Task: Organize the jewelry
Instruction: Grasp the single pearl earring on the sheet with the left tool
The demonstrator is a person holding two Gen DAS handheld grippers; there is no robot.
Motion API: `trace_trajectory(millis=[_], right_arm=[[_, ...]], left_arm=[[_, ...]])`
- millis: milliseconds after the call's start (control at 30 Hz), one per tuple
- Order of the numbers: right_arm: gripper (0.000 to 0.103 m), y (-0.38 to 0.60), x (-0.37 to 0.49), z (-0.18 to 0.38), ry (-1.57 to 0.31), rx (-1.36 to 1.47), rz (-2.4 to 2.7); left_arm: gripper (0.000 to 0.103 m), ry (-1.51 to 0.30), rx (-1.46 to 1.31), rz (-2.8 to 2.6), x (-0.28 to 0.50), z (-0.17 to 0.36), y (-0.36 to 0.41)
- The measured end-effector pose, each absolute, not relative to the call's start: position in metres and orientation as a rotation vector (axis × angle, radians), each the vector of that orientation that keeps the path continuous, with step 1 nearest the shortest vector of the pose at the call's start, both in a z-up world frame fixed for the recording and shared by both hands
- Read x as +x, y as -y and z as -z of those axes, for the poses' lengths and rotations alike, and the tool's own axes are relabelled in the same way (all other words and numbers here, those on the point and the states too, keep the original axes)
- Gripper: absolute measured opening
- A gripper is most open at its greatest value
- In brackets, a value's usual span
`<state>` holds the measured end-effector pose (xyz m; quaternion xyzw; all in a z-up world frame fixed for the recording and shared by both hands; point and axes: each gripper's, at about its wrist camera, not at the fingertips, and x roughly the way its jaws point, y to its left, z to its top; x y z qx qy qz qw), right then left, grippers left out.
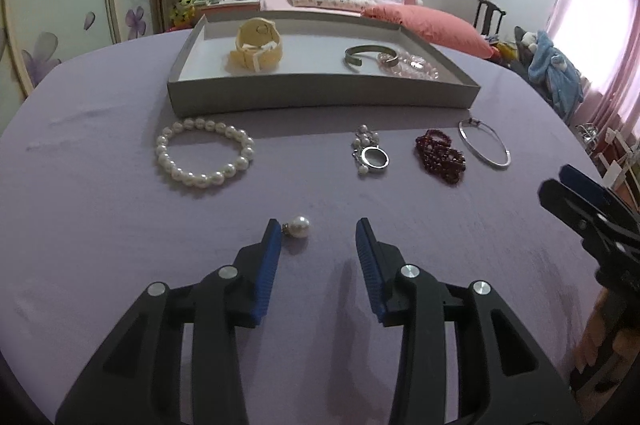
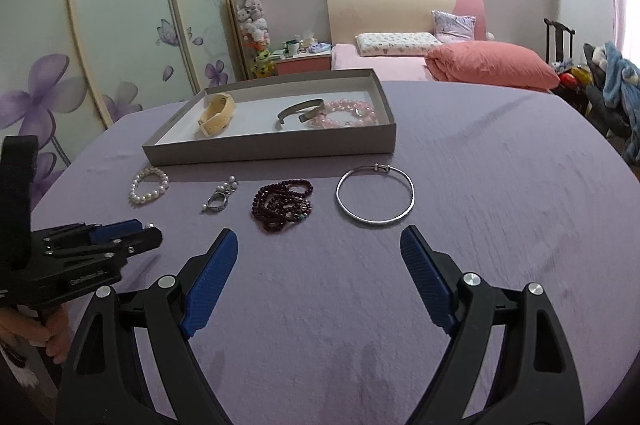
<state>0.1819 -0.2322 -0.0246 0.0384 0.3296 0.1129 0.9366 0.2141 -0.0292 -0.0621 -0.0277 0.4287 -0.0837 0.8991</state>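
Left tongs (image 1: pixel 316 229) apart, pearl pendant (image 1: pixel 299 226) touching left pad; shift left to centre it. Right tongs (image 2: pixel 318 245) wide apart, empty.

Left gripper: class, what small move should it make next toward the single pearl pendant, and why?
Probably shift the left gripper slightly to its left and lower it so the pearl pendant sits centred between the jaws before closing. The pendant lies on the purple cloth just beside the left finger's tip, off-centre in the open gap, and nothing is gripped. The tray already holds several pieces.
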Motion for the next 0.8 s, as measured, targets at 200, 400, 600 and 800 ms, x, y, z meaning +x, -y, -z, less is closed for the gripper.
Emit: trace_trajectory(millis=[200, 400, 600, 800], right_arm=[[0.083, 0.235, 0.182, 0.027, -0.677, 0.089, -0.235], [0.083, 0.236, 0.182, 0.027, -0.683, 0.096, -0.237], [0.083, 0.235, 0.183, 0.028, -0.684, 0.099, -0.236], [0.083, 0.235, 0.182, 0.029, -0.688, 0.103, -0.239]], left_arm=[[0.024, -0.9, -0.054, 0.156, 0.222, 0.064, 0.034], [0.023, -0.902, -0.033, 0.129, 0.226, 0.064, 0.038], [0.026, -0.903, -0.004, 0.114, 0.229, 0.064, 0.043], [0.014, -0.904, 0.005, 0.116, 0.229, 0.063, 0.043]])
